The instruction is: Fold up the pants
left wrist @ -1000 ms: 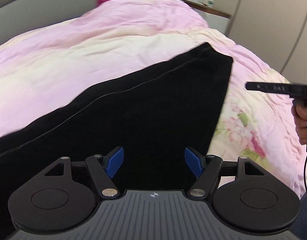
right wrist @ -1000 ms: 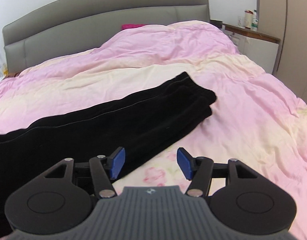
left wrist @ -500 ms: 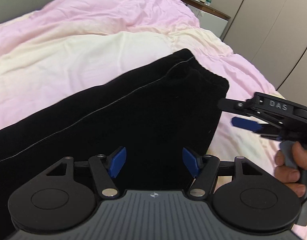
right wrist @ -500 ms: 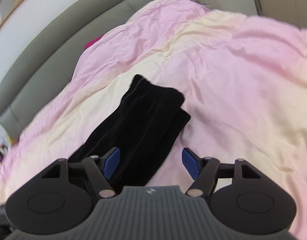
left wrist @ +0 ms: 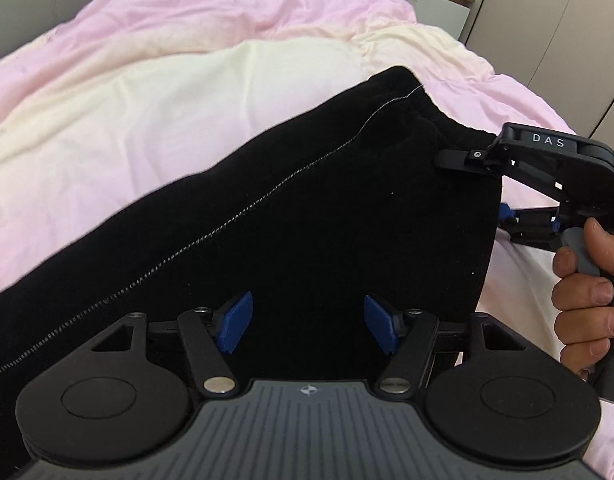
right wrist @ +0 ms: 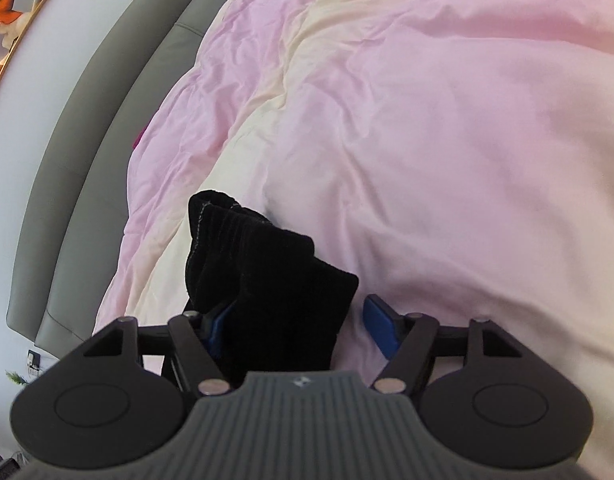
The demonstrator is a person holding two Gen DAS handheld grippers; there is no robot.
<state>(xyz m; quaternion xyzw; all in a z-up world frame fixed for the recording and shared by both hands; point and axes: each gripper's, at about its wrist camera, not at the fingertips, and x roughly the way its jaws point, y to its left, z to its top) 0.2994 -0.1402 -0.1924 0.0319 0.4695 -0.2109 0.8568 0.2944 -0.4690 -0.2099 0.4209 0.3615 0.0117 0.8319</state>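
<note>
pink and cream quilted duvet (right wrist: 447, 140), soft and rumpled, spreads ahead of both grippers. black ribbed pants (left wrist: 307, 216) with a pale stitched seam lie flat on it, directly before the left gripper (left wrist: 309, 326), whose blue pads stand apart over the cloth. right gripper (right wrist: 301, 330) stands spread too, the pants' waistband end bunched between its fingers, nearer its left pad.

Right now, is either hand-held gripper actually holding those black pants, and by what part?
Neither yet. The right hand-held gripper is open, straddling the waistband edge of the black pants; the left hand-held gripper hovers open above them.
</note>
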